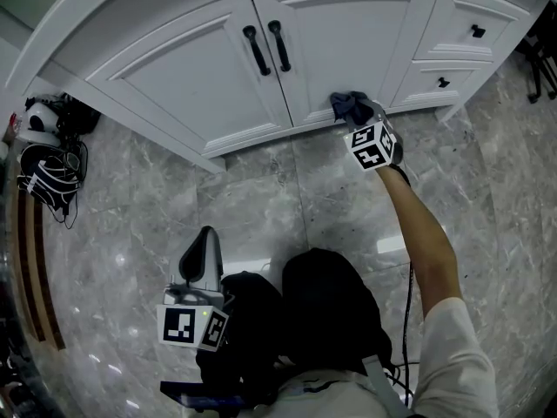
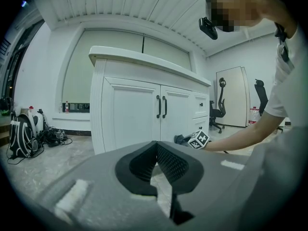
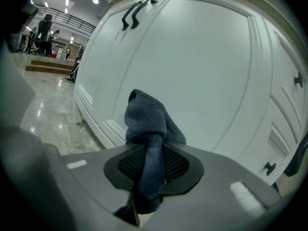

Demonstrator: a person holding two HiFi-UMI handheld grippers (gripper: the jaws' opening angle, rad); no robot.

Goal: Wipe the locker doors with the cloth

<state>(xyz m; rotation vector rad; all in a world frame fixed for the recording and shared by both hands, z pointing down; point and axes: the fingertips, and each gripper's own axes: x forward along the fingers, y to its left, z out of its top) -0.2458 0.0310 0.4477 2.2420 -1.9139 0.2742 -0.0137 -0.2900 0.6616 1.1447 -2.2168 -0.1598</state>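
A white locker has two doors, the left door and the right door, each with a black handle. My right gripper is shut on a dark blue-grey cloth and holds it against the bottom rail of the right door. In the right gripper view the cloth bulges out between the pads, close to the door panel. My left gripper hangs low over the floor near the person's body, well back from the locker; its jaws are shut with nothing in them.
Two drawers with black knobs sit right of the doors. Backpacks and cables lie on the marble floor at the left, beside a wooden board. An office chair stands past the locker's right end.
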